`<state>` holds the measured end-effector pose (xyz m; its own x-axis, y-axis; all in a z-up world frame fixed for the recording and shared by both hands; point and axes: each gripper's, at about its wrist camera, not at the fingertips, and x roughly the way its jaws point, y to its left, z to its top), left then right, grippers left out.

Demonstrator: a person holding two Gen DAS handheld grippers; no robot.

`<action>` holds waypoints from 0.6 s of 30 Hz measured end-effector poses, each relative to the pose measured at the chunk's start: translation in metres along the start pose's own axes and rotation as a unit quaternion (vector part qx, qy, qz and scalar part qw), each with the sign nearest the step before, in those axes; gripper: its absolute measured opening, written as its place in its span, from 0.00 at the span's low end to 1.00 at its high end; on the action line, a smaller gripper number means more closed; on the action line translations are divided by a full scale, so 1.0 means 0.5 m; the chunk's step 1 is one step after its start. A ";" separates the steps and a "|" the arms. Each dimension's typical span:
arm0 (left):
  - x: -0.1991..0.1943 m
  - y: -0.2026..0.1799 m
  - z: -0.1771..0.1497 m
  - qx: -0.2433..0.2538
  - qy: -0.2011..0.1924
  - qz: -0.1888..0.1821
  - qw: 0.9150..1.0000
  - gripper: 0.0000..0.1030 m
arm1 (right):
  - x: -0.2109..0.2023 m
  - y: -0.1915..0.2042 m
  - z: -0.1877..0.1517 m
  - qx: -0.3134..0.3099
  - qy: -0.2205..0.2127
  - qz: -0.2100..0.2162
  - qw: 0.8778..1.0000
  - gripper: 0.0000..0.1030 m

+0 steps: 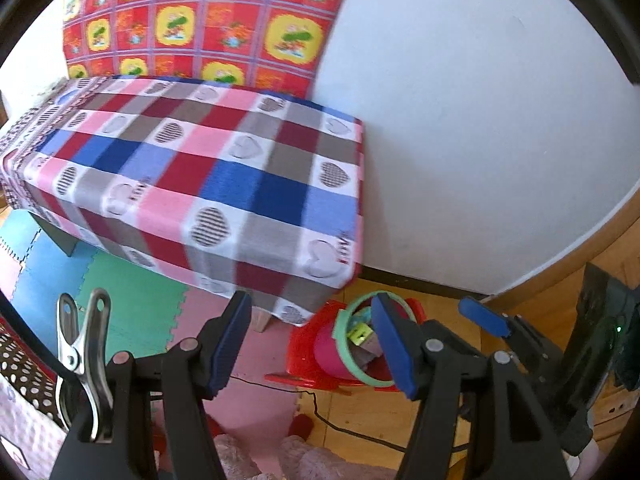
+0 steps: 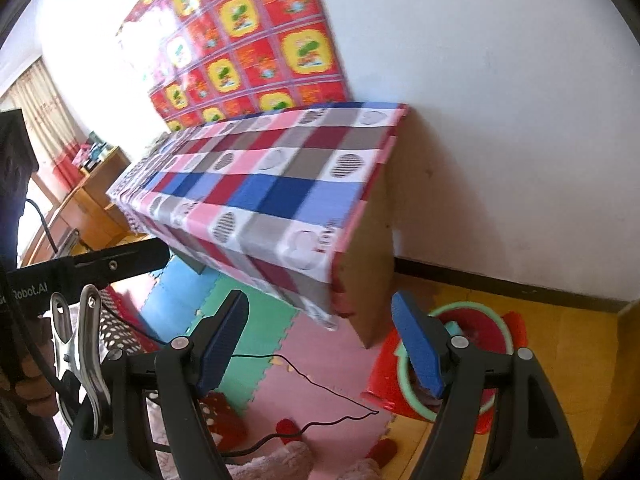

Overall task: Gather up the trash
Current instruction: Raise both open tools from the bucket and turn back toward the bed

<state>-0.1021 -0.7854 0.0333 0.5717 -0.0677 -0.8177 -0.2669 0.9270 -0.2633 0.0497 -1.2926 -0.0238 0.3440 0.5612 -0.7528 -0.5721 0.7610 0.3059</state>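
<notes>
Overhead and angled down, both hand-held grippers hang in the air with nothing between their blue pads. The left gripper [image 1: 312, 344] has its jaws spread apart, empty, in front of the near right corner of a bench draped in a checked cloth [image 1: 208, 168] of pink, blue, red and grey squares with heart shapes. The right gripper [image 2: 324, 344] also stands wide and empty, and it shows in the left wrist view as a second black tool at the lower right. Below the bench's right end, on the wooden floor [image 1: 448, 420], sits a pink bin with a green rim [image 1: 348, 344] on a red stool-like base [image 1: 308, 360]; crumpled trash [image 1: 360, 336], including a yellow-green scrap, lies inside it. In the right wrist view the same bin [image 2: 496, 332] is partly hidden behind the right-hand finger. Foam puzzle mats [image 1: 136, 312] in green, blue and pink cover the floor along the bench's front edge, and a thin black cable [image 2: 328, 388] trails across them. A red and yellow patterned sheet [image 1: 208, 20] hangs on the white wall [image 1: 480, 120] behind the bench's back edge. The bench top itself carries only its cloth.
</notes>
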 end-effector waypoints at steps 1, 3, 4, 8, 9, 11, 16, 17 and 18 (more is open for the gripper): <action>-0.009 0.018 0.003 0.001 -0.003 0.004 1.000 0.63 | 0.006 0.019 0.004 -0.005 0.001 0.000 1.000 0.74; -0.026 0.059 0.010 0.004 -0.007 0.009 1.000 0.63 | 0.018 0.068 0.014 -0.013 -0.002 0.000 1.000 0.74; -0.034 0.079 0.012 0.003 -0.009 0.010 1.000 0.63 | 0.023 0.086 0.019 -0.013 -0.003 0.000 1.000 0.74; -0.059 0.160 0.027 0.004 -0.013 0.012 1.000 0.63 | 0.052 0.170 0.039 -0.010 -0.008 0.003 1.000 0.74; -0.065 0.183 0.030 0.005 -0.015 0.013 1.000 0.63 | 0.060 0.191 0.043 -0.011 -0.010 0.001 1.000 0.74; -0.076 0.217 0.036 0.006 -0.019 0.016 1.000 0.63 | 0.074 0.222 0.050 -0.014 -0.011 0.001 1.000 0.74; -0.100 0.316 0.048 -0.004 -0.023 0.030 0.999 0.63 | 0.111 0.310 0.074 -0.017 -0.020 0.009 1.000 0.74; -0.105 0.337 0.051 -0.010 -0.024 0.032 0.999 0.63 | 0.118 0.324 0.078 -0.017 -0.020 0.012 1.000 0.74; -0.108 0.350 0.053 -0.014 -0.025 0.033 0.999 0.63 | 0.128 0.344 0.085 -0.017 -0.019 0.014 1.000 0.74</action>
<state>-0.1588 -0.6097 0.0450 0.5904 0.0130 -0.8070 -0.3265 0.9183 -0.2240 0.0049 -1.1119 0.0054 0.3544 0.5951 -0.7212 -0.6070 0.7332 0.3067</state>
